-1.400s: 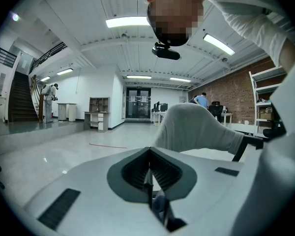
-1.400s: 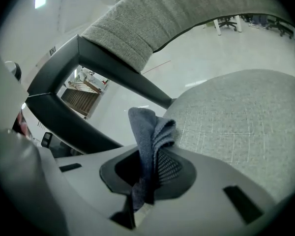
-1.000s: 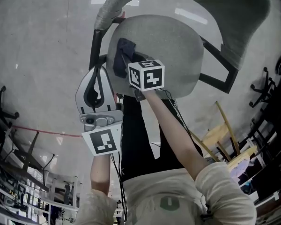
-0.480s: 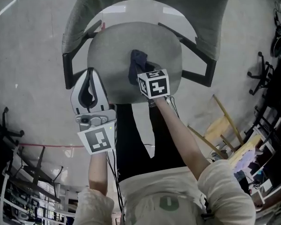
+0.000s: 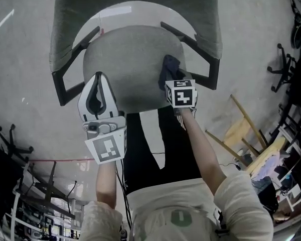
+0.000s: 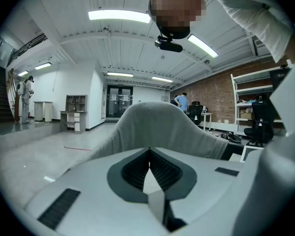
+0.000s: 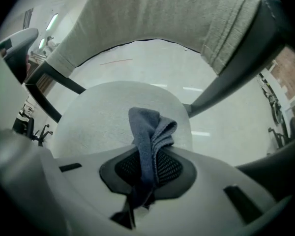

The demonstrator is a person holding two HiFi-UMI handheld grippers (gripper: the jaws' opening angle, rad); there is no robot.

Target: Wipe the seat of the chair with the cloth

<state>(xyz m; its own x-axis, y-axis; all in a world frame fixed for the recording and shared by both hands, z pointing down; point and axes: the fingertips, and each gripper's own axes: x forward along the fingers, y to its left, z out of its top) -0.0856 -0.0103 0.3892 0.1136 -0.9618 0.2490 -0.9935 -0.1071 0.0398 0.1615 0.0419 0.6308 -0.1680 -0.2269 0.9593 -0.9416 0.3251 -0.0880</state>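
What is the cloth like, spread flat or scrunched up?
Scrunched up. The cloth is bunched into folds, pinched between the jaws of the right hand-held gripper.

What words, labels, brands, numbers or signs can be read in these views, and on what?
No readable text in any view.
Black-and-white square marker on the left gripper: a pattern, no letters.
Matching square marker on the right gripper: pattern only.
Round emblem on the person's pale shirt: too small to read.
Dark blue cloth in the right gripper's jaws: no label visible.
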